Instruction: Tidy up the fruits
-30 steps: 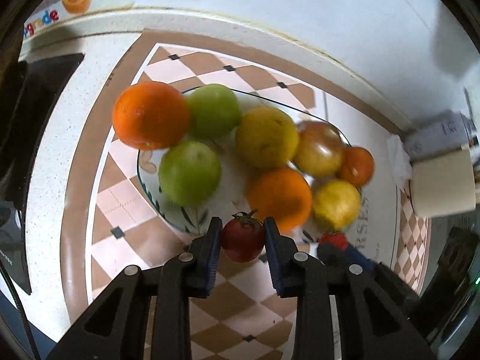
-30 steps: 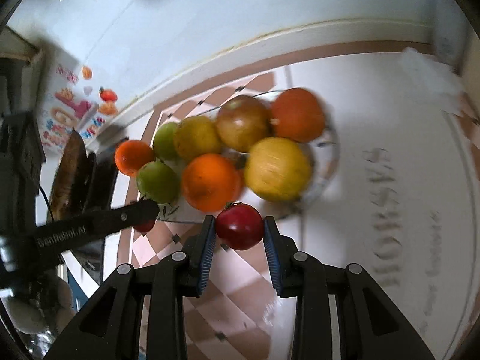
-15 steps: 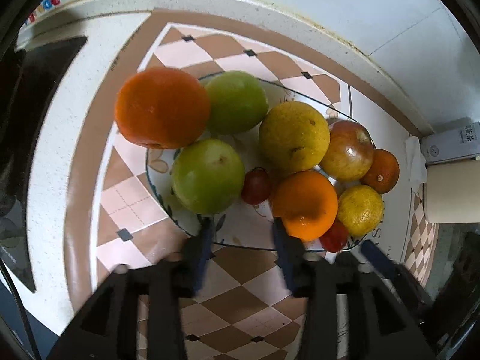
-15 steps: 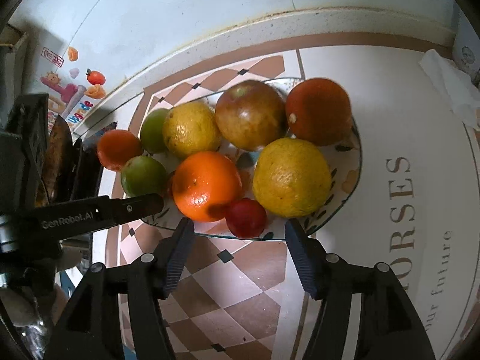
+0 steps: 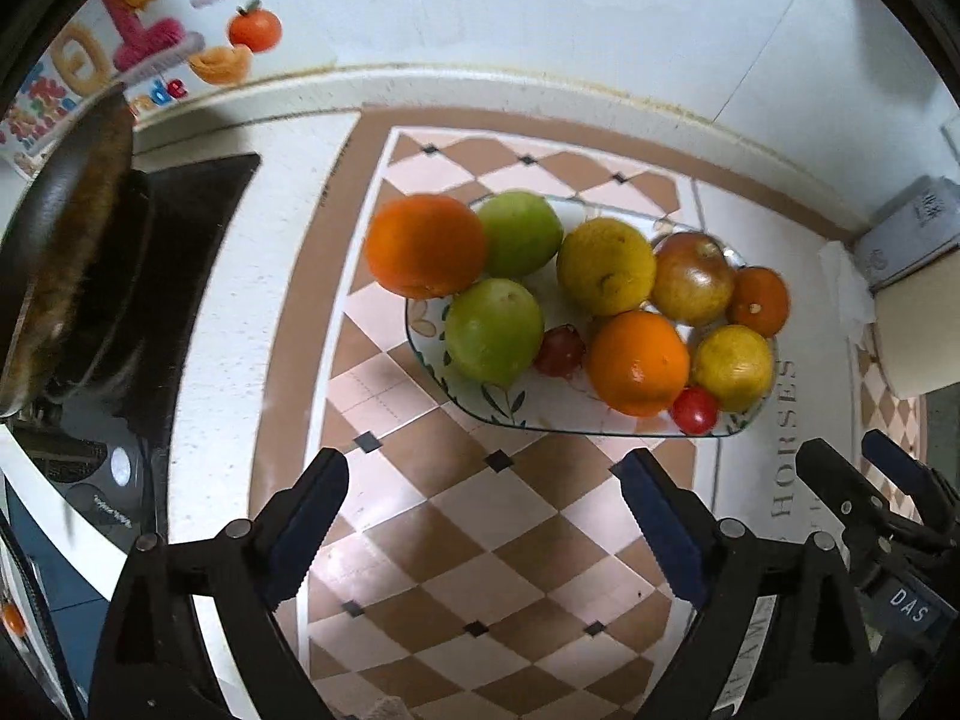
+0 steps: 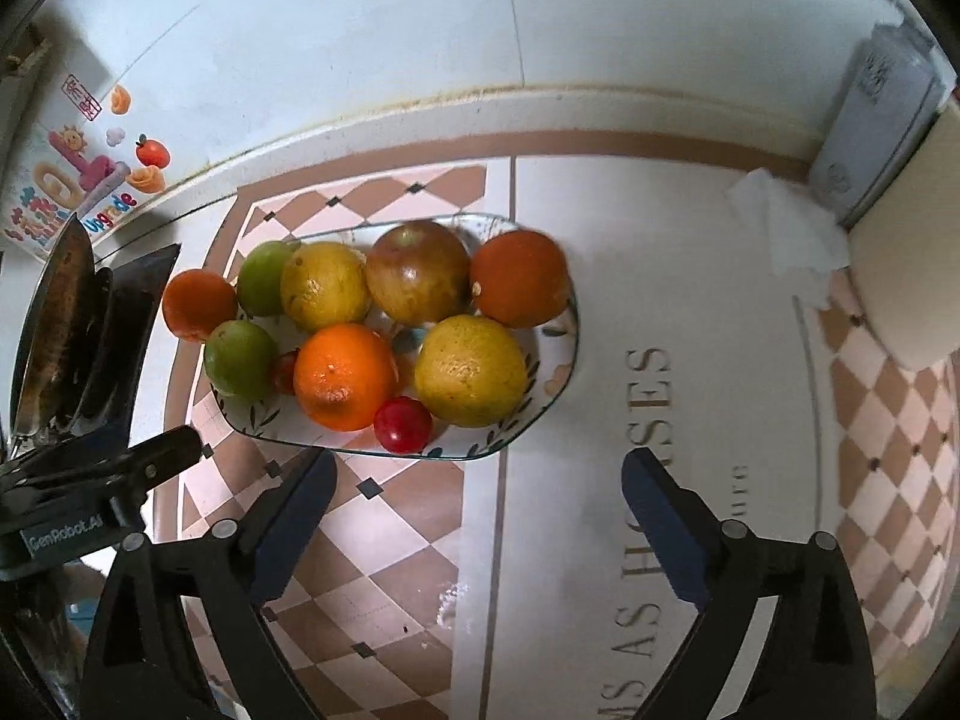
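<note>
A glass plate on the checkered counter holds several fruits: oranges, green and yellow fruits and an apple. A dark red tomato lies between a green fruit and an orange. A brighter red tomato lies at the plate's near rim. My left gripper is open and empty, a little short of the plate. My right gripper is open and empty, just before the plate's rim.
A black stove with a dark pan stands at the left. A tissue, a box and a cream container are at the right. A tiled wall with stickers runs behind.
Both grippers let go of their tomatoes onto the plate, opened wide and pulled back from it.
</note>
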Motion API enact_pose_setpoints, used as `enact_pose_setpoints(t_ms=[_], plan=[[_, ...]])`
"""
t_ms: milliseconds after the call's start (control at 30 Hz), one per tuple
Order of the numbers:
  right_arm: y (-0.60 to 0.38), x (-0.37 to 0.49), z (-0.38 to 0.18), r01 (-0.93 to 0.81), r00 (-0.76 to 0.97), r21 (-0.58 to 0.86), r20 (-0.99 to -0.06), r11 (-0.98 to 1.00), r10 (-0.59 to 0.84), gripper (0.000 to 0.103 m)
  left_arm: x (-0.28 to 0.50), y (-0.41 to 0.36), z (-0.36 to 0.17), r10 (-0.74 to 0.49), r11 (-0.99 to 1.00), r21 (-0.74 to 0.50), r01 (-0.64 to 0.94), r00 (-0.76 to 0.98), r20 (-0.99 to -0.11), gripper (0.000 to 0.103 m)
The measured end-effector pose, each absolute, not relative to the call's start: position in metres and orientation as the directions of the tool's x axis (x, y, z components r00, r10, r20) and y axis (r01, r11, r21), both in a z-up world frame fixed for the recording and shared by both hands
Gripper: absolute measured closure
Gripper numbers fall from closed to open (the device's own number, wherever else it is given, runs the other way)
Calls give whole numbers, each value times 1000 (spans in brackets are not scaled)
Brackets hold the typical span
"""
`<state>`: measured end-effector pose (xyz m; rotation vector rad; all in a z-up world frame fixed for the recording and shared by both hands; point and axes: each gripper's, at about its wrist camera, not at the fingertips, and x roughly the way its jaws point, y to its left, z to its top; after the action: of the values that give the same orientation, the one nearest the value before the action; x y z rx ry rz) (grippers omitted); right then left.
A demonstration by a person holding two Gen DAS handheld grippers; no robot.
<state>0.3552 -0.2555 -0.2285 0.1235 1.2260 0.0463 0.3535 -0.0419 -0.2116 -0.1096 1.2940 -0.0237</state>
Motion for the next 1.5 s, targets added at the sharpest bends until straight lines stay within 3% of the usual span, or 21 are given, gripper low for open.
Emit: enact_pose_setpoints(t_ms=[567, 1000, 1500], plan=[[-223, 186, -75, 111, 584, 85, -811, 990, 4, 4, 206, -11, -74, -74, 997, -48, 60, 576, -814, 10], [-215, 69, 16, 73, 691, 63, -723, 995, -5, 4, 109, -12, -14, -88, 996, -47, 79, 670, -737, 10], [-218, 34, 46, -7, 716, 79, -696, 997, 60, 4, 72, -23, 11, -44, 999, -31, 31, 712, -701, 10]])
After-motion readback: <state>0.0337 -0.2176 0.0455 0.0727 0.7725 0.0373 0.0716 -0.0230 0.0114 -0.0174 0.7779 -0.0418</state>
